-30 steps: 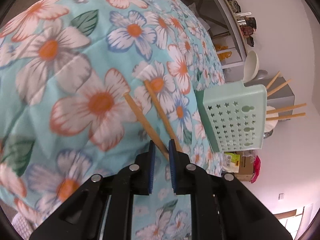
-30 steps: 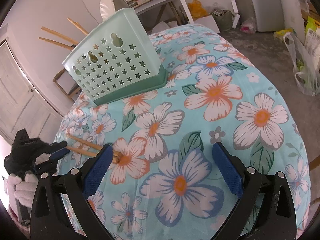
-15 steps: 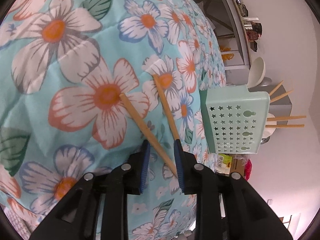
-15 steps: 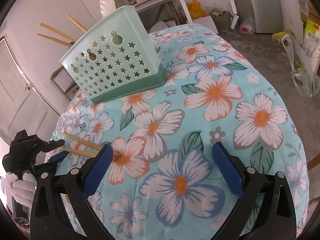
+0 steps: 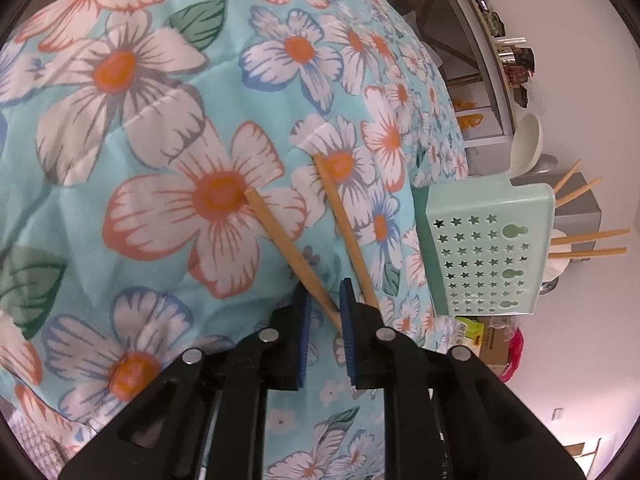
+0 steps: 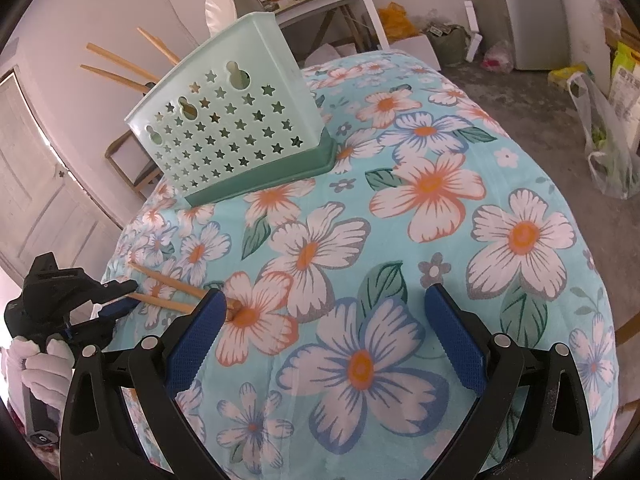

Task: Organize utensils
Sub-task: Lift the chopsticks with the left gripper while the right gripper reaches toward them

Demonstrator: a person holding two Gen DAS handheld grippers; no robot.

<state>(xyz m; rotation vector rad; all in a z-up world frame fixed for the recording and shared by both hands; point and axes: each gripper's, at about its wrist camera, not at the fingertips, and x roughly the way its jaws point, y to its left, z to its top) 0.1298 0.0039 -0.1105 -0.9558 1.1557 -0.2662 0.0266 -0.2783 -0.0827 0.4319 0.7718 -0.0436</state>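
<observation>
Covering the whole surface under both sets of fingers: floral cloth (image 6: 432,184), turquoise.

Utensil basket (image 6: 224,128), mint with star cut-outs, well ahead of the right gripper (image 6: 332,336) and off to the right of the left gripper (image 5: 325,324); several chopsticks and a pale spoon already stand in it.

Right gripper: jaws wide, empty, hovering above the cloth.

Left gripper: jaws narrow, half a second ago wider, now drawn in about the near end of one chopstick (image 5: 288,252); firm contact cannot be told. Judged: pick-up under way, lift next.

Second chopstick (image 5: 344,228): lying just outside the right finger, apart from the first, and left for a later trip.
</observation>
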